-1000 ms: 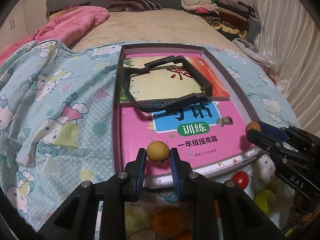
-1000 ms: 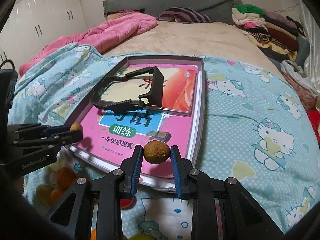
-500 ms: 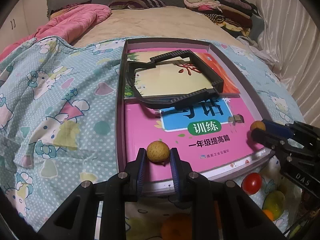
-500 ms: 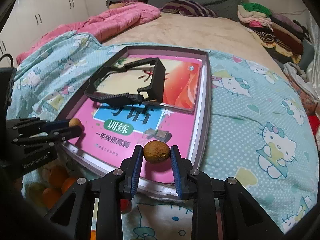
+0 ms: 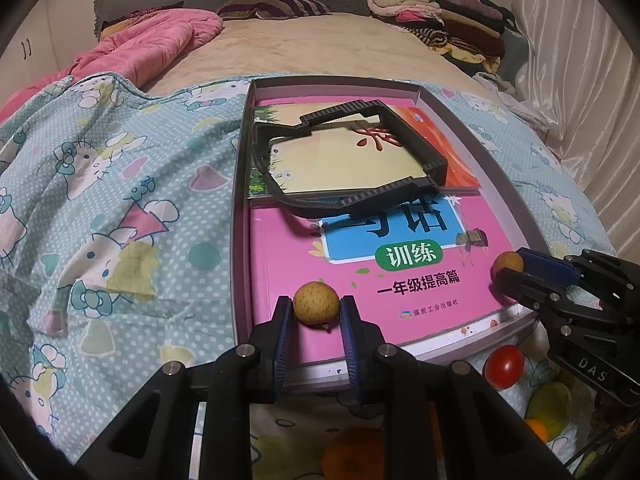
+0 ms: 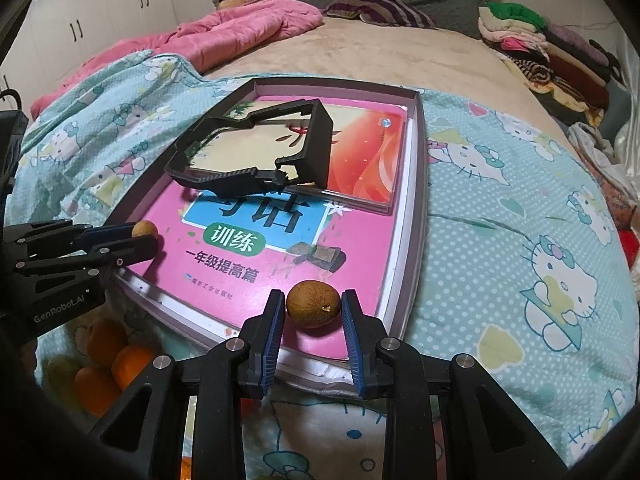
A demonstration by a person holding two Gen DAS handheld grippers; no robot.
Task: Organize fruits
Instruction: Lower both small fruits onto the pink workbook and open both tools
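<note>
I'm clamping my left gripper (image 5: 316,314) on a small yellowish speckled fruit (image 5: 316,303), pinching it right at the tips so it sticks out past the pads and I can see where it's going. My right gripper (image 6: 313,314) has a browner fruit (image 6: 314,309) between its pads; those jaws have just been easing apart a touch, and it looks like there's a sliver of a gap on the right side now, so I'm guessing it's sitting on the book more than being squeezed, though I can't tell for sure. Both fruits are hanging low over the near edge of the pink workbook (image 5: 360,280) that's lying in a shallow grey tray (image 5: 239,208) on the bed, probably because that flat cover is the only firm spot on all this soft bedding. Farther up the tray a black plastic frame (image 5: 348,164) is resting on a second, orange book (image 6: 372,160), so it's eating up the far half. Down by my wrists more fruit is waiting on the cartoon-cat blanket (image 5: 120,208): a red tomato (image 5: 503,366), some oranges (image 6: 120,360), something greenish. The pink quilt (image 6: 240,28) and folded clothes (image 5: 432,20) are well out of the way.
</note>
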